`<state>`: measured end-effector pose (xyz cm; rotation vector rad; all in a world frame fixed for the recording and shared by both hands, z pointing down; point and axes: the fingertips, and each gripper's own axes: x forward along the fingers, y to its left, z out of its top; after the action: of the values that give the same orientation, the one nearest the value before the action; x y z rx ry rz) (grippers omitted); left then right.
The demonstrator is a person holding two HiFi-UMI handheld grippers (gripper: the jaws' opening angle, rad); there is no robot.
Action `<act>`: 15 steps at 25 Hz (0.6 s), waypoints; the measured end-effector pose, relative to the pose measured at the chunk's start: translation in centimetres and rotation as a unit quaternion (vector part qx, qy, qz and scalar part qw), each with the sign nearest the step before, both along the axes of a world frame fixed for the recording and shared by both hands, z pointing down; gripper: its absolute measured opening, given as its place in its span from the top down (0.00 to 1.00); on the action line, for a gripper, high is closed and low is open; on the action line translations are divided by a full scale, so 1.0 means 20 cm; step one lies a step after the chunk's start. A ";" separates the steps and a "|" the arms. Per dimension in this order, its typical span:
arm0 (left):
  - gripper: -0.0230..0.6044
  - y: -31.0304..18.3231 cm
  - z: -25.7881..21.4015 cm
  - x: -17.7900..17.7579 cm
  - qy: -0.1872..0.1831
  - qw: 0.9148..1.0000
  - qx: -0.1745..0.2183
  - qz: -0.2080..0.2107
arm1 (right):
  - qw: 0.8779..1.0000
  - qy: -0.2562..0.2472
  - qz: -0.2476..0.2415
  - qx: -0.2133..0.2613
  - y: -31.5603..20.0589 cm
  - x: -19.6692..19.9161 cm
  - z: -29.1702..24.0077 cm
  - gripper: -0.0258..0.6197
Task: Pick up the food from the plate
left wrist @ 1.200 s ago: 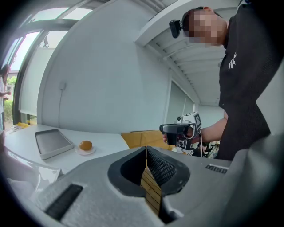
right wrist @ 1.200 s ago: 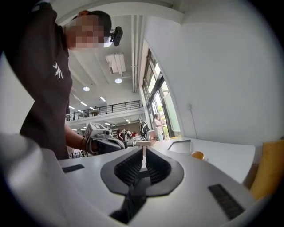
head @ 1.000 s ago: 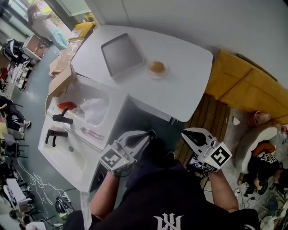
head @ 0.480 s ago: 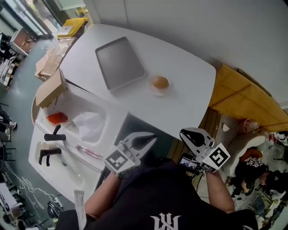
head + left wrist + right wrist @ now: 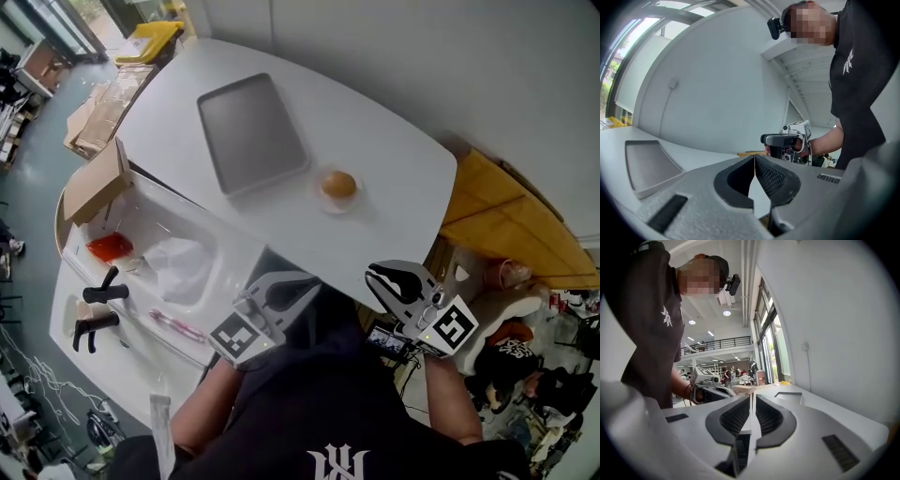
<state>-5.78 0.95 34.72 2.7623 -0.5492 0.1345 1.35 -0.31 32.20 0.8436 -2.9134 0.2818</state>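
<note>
In the head view a round golden bun (image 5: 337, 184) sits on a small clear plate (image 5: 325, 201), on the right part of the white table (image 5: 394, 187). My left gripper (image 5: 315, 281) and right gripper (image 5: 372, 275) hang side by side just short of the table's near edge, well short of the bun. Both are shut with nothing between the jaws. The left gripper view shows its jaw tips (image 5: 754, 157) touching and the right gripper (image 5: 780, 140) beyond. In the right gripper view the tips (image 5: 751, 397) meet, and the left gripper (image 5: 710, 391) shows at the left.
A flat grey tray (image 5: 251, 131) lies on the table left of the bun. Left of the table a white sink unit (image 5: 131, 309) holds black taps (image 5: 97, 287), a red item (image 5: 109, 247) and a plastic bag (image 5: 178, 264). A cardboard box (image 5: 94, 184) stands behind it. Yellow panels (image 5: 497, 202) lie at the right.
Both grippers have moved forward toward the table's near edge, still shut. The table, tray and bun now sit lower and closer in the head view.
</note>
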 end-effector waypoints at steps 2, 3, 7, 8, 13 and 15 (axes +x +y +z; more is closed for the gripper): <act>0.95 -0.05 0.02 0.02 -0.008 1.000 -0.003 -0.009 | 1.000 -0.007 -0.013 0.005 -0.06 0.01 -0.01 0.94; 0.95 -0.07 0.03 0.04 -0.012 1.000 -0.006 -0.013 | 1.000 -0.008 -0.016 0.005 -0.09 0.02 -0.01 0.94; 0.95 -0.17 0.10 0.11 -0.026 0.999 -0.017 -0.029 | 0.999 -0.034 -0.034 0.006 -0.22 0.10 0.02 0.84; 0.95 -0.20 0.12 0.13 -0.030 0.999 -0.018 -0.033 | 0.999 -0.034 -0.038 0.004 -0.25 0.13 0.03 0.84; 0.95 -0.35 0.22 0.18 -0.048 0.995 -0.047 -0.076 | 0.998 -0.030 -0.061 -0.007 -0.40 0.26 0.11 0.78; 0.95 -0.40 0.26 0.20 -0.055 0.993 -0.058 -0.091 | 0.997 -0.039 -0.071 -0.006 -0.46 0.31 0.11 0.75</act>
<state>-1.71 -7.02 39.83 2.5884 -0.7940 0.2692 7.53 -9.45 34.49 0.6335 -3.0213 0.3257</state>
